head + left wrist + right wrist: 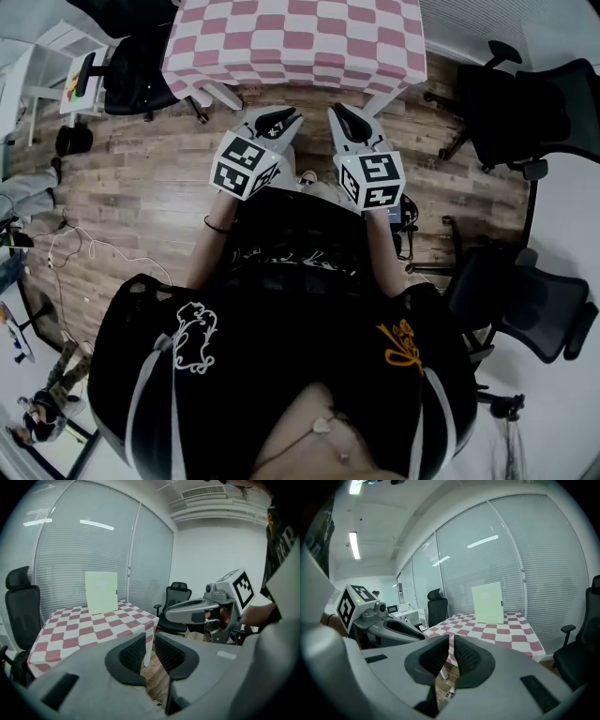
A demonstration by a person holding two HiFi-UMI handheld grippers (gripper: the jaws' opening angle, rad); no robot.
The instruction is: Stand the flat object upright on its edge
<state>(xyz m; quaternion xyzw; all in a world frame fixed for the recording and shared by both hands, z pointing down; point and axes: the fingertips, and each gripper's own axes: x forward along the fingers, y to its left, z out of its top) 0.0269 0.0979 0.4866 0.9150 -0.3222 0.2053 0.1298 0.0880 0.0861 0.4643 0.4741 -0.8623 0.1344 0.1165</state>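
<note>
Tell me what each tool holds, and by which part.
Nothing. The left tool and right tool are shut and empty; the board stands on the table, away from both.

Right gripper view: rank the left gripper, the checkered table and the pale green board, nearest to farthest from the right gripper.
1. Left gripper, close on the left.
2. Checkered table, ahead.
3. Pale green board, upright on the table's far part.
</note>
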